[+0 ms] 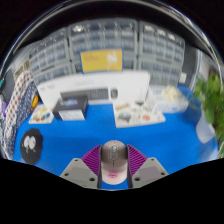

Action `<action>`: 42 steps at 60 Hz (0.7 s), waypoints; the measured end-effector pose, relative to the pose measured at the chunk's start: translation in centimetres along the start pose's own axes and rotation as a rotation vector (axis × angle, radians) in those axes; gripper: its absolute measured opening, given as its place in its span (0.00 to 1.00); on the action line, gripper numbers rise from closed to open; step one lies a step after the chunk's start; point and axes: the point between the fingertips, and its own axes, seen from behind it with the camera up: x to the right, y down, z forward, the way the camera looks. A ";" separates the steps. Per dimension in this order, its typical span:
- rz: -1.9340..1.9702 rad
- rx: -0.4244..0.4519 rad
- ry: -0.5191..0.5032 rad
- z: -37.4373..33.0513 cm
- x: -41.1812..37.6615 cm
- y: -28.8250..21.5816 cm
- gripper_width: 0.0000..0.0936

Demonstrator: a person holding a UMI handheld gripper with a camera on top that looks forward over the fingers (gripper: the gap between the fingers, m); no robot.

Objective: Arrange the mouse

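A small grey-pink computer mouse (113, 157) sits between my two fingers, with the purple pads (93, 160) pressed against both of its sides. My gripper (113, 168) is shut on the mouse and holds it above the blue table top (95, 128). The mouse points forward, its scroll wheel facing up. A black mouse pad (72, 103) lies beyond the fingers on the table, to the left of centre.
A white box (75, 95) stands behind the black pad. A round dark object (32, 146) lies at the left. White items (135, 110) and a plate (172, 98) lie to the right. A green plant (210, 100) stands at far right. Shelves of bins line the back wall.
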 end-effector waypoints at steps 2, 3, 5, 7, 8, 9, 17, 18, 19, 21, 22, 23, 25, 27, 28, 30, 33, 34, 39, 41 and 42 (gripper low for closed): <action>-0.015 0.048 0.009 -1.2 -0.9 -2.5 0.36; -0.022 0.068 0.008 -1.7 -1.5 -3.7 0.36; -0.025 0.106 0.003 -2.8 -3.1 -6.0 0.36; -0.018 0.146 -0.001 -3.9 -4.8 -8.2 0.36; -0.016 0.157 0.002 -4.5 -5.8 -9.6 0.37; -0.017 0.175 0.003 -5.1 -6.9 -10.3 0.36; -0.026 0.263 -0.002 -8.7 -15.6 -15.1 0.37; -0.030 0.271 -0.003 -9.0 -16.7 -15.5 0.37; -0.034 0.282 -0.003 -9.1 -17.9 -15.7 0.37; -0.046 0.292 -0.010 -9.4 -20.3 -15.9 0.37; -0.052 0.295 -0.015 -9.4 -21.5 -15.9 0.36; -0.057 0.296 -0.019 -9.4 -22.7 -15.8 0.36; -0.062 0.293 -0.026 -9.1 -24.9 -15.4 0.37; -0.066 0.287 -0.043 -8.6 -27.3 -14.7 0.36; -0.069 0.282 -0.052 -8.3 -28.5 -14.3 0.37; -0.076 0.269 -0.071 -7.5 -30.7 -13.3 0.36; -0.086 0.239 -0.087 -6.2 -33.5 -11.3 0.36; -0.089 0.229 -0.092 -5.7 -34.3 -10.6 0.36; -0.095 0.172 -0.107 -3.0 -37.5 -7.0 0.36; -0.102 0.144 -0.108 -1.9 -38.3 -5.5 0.36; -0.103 0.130 -0.109 -1.3 -38.7 -4.8 0.36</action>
